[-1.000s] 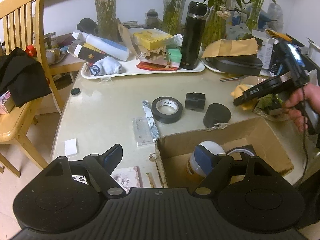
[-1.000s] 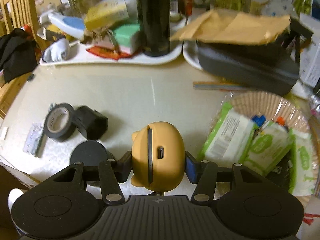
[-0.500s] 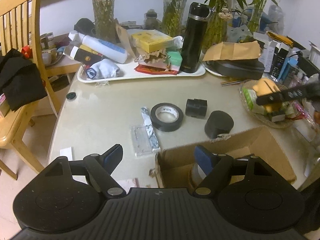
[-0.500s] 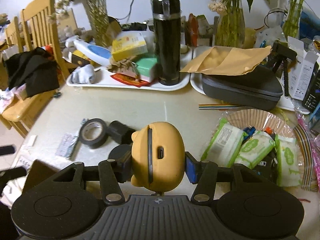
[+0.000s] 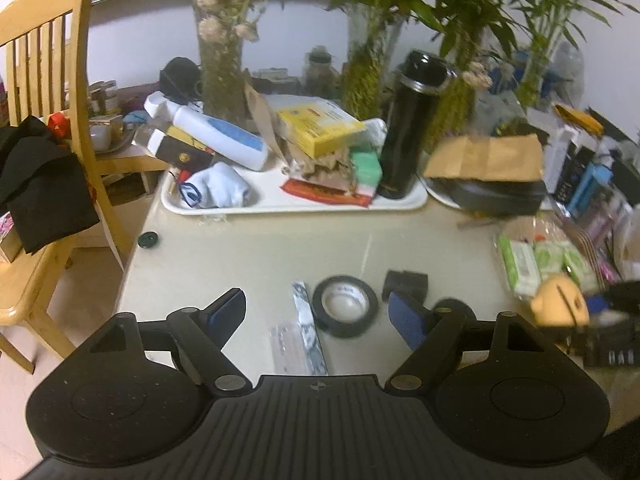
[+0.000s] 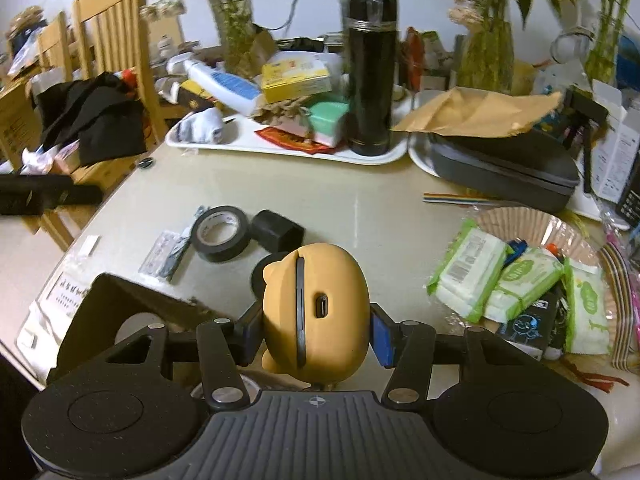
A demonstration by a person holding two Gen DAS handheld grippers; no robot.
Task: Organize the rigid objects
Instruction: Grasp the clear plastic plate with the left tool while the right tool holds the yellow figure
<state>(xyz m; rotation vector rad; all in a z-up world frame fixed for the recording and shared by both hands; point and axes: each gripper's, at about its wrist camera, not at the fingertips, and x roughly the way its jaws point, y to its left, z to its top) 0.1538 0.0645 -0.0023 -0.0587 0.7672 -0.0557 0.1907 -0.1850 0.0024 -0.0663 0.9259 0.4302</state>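
My right gripper is shut on an orange animal-shaped gadget and holds it in the air over the near edge of the table, beside the open cardboard box at lower left. The gadget also shows in the left wrist view at the right. My left gripper is open and empty, above the table's near part. A black tape roll, a black cube-shaped block and a black round lid lie just ahead of it. The tape roll and block also show in the right wrist view.
A white tray with a black flask, boxes and a bottle stands at the back. A dark case under brown paper lies at back right. A basket of wipe packs sits right. A wooden chair stands left.
My left gripper has risen and moved forward, so the box has dropped out of its view. My right gripper has lifted and pulled back toward the box with the orange gadget.
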